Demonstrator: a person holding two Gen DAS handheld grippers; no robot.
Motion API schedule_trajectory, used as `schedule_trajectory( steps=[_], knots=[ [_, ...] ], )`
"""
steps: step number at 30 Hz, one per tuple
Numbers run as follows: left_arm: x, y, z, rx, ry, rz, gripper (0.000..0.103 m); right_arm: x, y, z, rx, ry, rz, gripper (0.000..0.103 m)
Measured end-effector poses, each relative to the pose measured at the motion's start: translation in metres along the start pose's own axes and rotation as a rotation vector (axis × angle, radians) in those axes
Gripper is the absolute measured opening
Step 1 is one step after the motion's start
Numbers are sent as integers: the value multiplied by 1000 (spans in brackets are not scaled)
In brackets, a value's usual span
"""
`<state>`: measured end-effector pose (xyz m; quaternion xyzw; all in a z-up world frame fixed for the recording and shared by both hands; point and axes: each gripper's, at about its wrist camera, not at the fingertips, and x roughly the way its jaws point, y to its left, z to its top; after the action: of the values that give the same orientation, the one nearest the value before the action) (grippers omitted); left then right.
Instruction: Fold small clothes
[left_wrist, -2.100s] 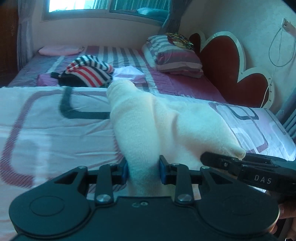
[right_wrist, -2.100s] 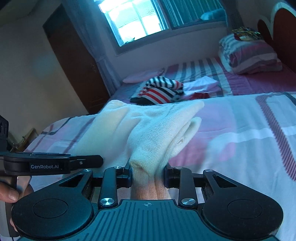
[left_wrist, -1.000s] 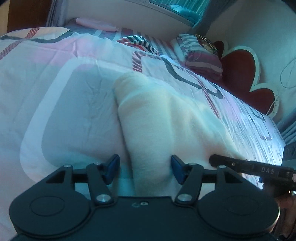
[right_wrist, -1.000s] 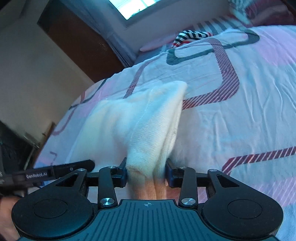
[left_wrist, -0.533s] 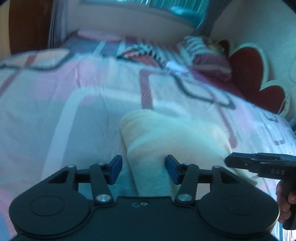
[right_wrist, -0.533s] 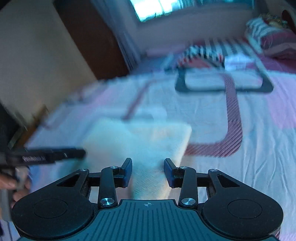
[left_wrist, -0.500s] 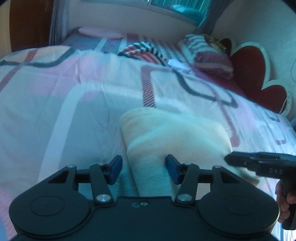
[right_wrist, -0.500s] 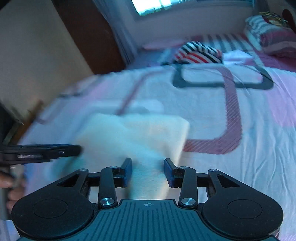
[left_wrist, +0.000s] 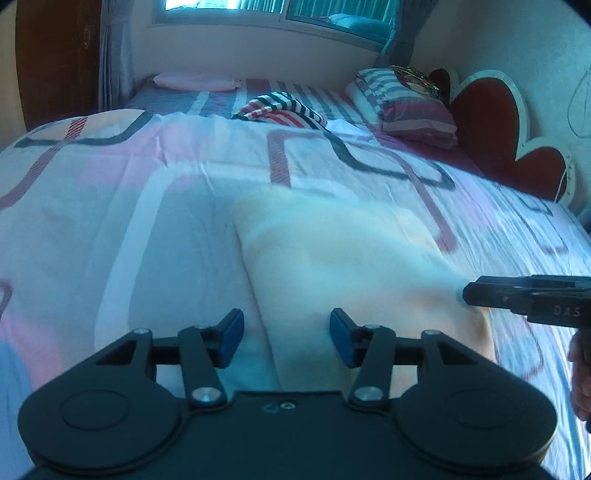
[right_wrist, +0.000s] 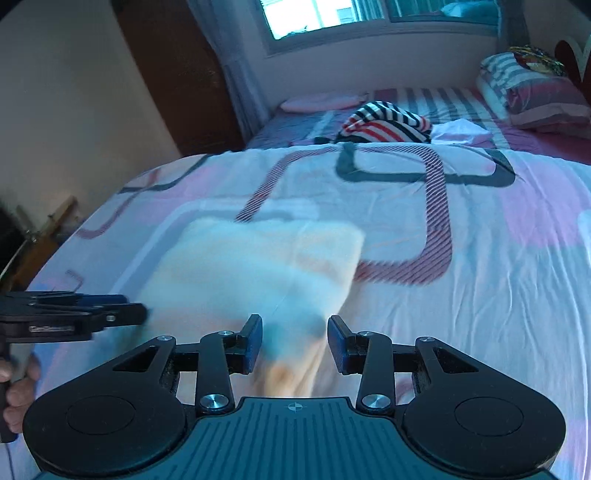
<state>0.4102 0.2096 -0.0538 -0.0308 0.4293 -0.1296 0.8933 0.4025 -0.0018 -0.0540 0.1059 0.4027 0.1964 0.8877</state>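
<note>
Step judged: a fold has just been laid down and let go; the cream garment (left_wrist: 343, 266) is spread flat on the bedspread (left_wrist: 110, 206), centre of both views.

Left gripper (left_wrist: 286, 338), bottom centre of the left view: jaws apart, blue pads clear of the cloth on both sides, nothing pinched. The jaws have just been closing a little, with the near edge of the garment between them but not gripped.

Right gripper (right_wrist: 294, 343), bottom centre of the right view: jaws apart too, near edge of the garment seen in the gap, pads not pressed on it. Cloth is blurred here.

Next move, judged: a fresh edge or corner is to be picked for the second fold, or the piece is to be set aside. Soft thick cloth, so a deep bite over the doubled edge will be needed or only one layer gets lifted.

Garment: fuzzy knit, cream, roughly rectangular, rounded bulky far edge at mid frame. Bedspread: smooth thin cotton, fine wrinkles, white and pink with rounded dark and striped outlines.

Farther back, upper centre: striped clothes (right_wrist: 386, 125) in a heap. Upper right: striped pillows (left_wrist: 406, 107), heart-shaped headboard (left_wrist: 487, 122).
</note>
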Motion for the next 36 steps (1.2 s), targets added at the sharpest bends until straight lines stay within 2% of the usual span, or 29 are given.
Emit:
schedule_trajectory(
  steps=[5,11,15,26,29,32,33,36],
  knots=[
    [-16,-12,-44,-15,37,16,49,-16,16,-42,-18,69,-25,39],
    [-27,-17,-66,-33,44,24,50,-22,14,-72,-14,124,-69,39],
    [-31,-23,-78,-9,40,36,50,-27,5,-81,22,116,-64,39],
    [-31,-33,-89,2,-1,101,56,-28,14,-95,-3,42,-103,39],
    [-33,-34,-89,-6,3,126,61,-29,17,-97,-4,32,-117,40],
    [-52,-39,-87,-8,8,190,81,-43,19,-94,15,43,-117,40],
    [-63,-43,-90,3,-21,216,91,-53,22,-95,12,32,-113,40],
    [-98,-51,-105,4,-111,273,97,-89,30,-105,-14,-21,-106,40]
  ],
)
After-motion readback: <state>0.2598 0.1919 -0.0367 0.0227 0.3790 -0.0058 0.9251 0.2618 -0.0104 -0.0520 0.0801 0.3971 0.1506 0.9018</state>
